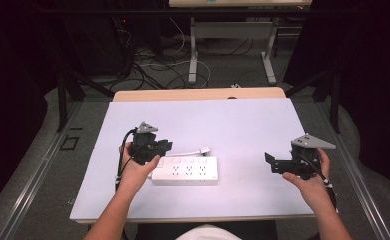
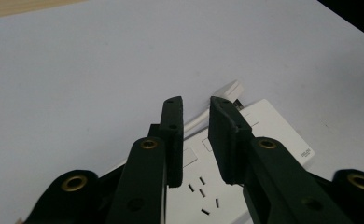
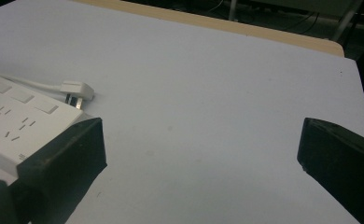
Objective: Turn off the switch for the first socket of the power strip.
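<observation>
white tabletop [image 1: 243, 125] with a white power strip [image 1: 185, 171] sitting near the front, its plug [image 1: 203, 150] lying just behind; left hand-held gripper [image 1: 164, 146] over the strip's left end, jaws nearly closed on nothing, right hand-held gripper [image 1: 269, 162] spread wide, well off to the right

High view fixed above the near edge of the table [image 1: 263, 115], facing forward and down, left gripper view close over the power strip [image 2: 283, 135], right gripper view low, sharing that strip [image 3: 12, 116].
</observation>
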`<state>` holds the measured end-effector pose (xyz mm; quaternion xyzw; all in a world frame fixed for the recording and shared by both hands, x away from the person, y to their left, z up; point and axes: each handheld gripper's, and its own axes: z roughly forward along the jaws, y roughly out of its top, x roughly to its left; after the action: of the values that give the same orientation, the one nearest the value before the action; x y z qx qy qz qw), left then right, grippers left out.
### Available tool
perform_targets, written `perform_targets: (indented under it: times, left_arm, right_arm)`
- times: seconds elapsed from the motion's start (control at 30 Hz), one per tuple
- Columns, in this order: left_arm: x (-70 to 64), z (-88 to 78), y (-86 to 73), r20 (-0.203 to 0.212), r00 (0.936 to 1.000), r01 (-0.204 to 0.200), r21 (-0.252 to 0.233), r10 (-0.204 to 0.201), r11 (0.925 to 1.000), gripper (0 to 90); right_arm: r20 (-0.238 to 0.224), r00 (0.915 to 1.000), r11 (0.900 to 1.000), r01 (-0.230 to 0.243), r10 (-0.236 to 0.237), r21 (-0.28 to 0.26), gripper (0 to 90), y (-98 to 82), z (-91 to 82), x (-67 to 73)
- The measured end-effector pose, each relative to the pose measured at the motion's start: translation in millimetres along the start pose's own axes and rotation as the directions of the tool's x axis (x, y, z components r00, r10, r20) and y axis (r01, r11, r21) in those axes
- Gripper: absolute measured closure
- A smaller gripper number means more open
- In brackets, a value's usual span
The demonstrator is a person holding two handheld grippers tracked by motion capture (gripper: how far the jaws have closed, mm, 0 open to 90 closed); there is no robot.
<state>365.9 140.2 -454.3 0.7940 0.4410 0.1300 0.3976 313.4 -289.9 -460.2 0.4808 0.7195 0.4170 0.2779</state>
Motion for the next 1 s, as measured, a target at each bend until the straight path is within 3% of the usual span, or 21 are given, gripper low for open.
perform_targets:
  times: [0.6, 1.0]
  left_arm:
    - [-5.4, 23.3, -0.3, -0.007, 1.0, 0.004, 0.072, -0.003, 0.9974, 89.4]
    - [-4.6, 39.4, -2.8, 0.001, 0.9985, 0.055, 0.134, -0.055, 0.9894, 89.8]
  right_arm:
    - [0.003, 1.0, 1.0, -0.002, 0.002, 0.003, 0.5, -0.9, 0.8, -0.3]
    - [0.0, 1.0, 1.0, -0.01, 0.01, 0.006, 0.6, -1.6, 1.6, 0.3]
